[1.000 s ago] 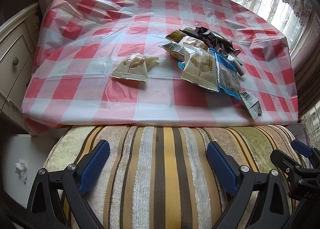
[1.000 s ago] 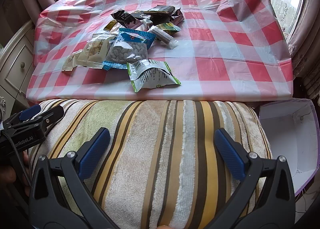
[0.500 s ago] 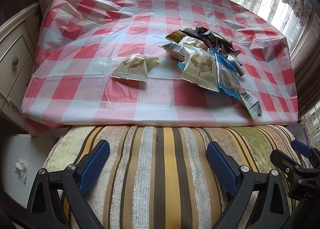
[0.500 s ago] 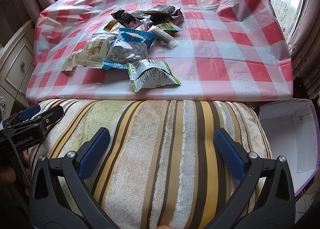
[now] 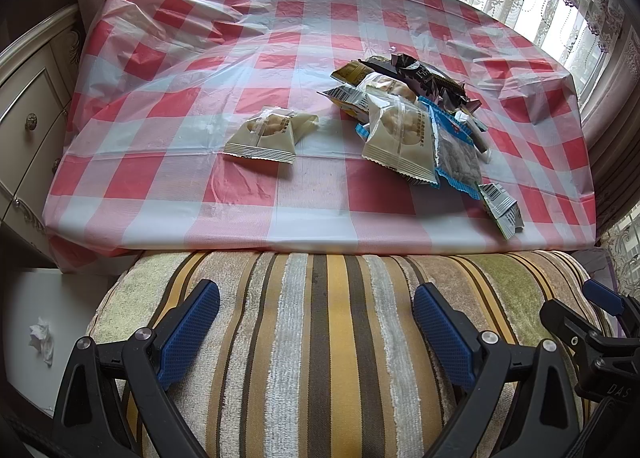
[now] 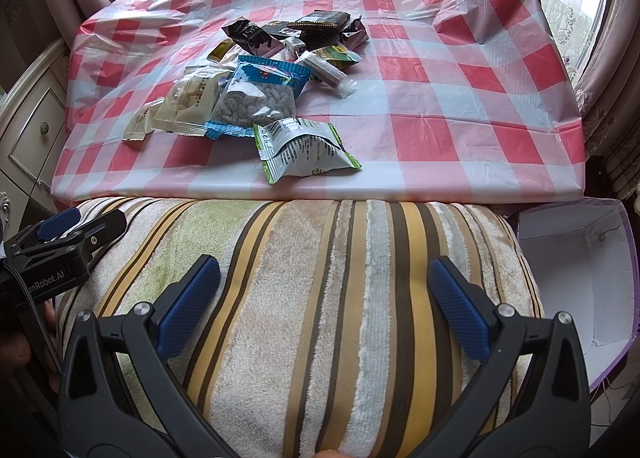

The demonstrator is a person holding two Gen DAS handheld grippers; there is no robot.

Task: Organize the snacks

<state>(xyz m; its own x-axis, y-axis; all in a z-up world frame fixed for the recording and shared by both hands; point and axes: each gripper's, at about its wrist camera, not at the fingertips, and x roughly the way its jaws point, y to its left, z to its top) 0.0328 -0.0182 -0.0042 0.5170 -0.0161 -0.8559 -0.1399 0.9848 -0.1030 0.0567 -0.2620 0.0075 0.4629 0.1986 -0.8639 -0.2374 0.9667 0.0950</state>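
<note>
Both our grippers, left gripper point(image 5: 316, 322) and right gripper point(image 6: 324, 294), hold fingers wide over a striped cushion point(image 5: 320, 338) before the checked worktop point(image 5: 192, 105); only our right view shows the white box point(image 6: 576, 270).

Black hand-held gripper point(image 5: 316, 318); blue ribbed pads point(image 5: 190, 332); silver screws.

We see a table point(image 5: 160, 105) covered by a red-and-white checked plastic cloth point(image 6: 460, 97), creased toward its far corners. A heap of snack packets point(image 6: 260, 69) lies left of centre, dark wrappers on its far side, a blue-edged clear bag point(image 6: 260, 97) and cream packets on its near side. One cream packet point(image 5: 268, 133) lies apart, left of the heap. A white-and-green pouch point(image 6: 304, 149) lies just beside the near edge.
</note>
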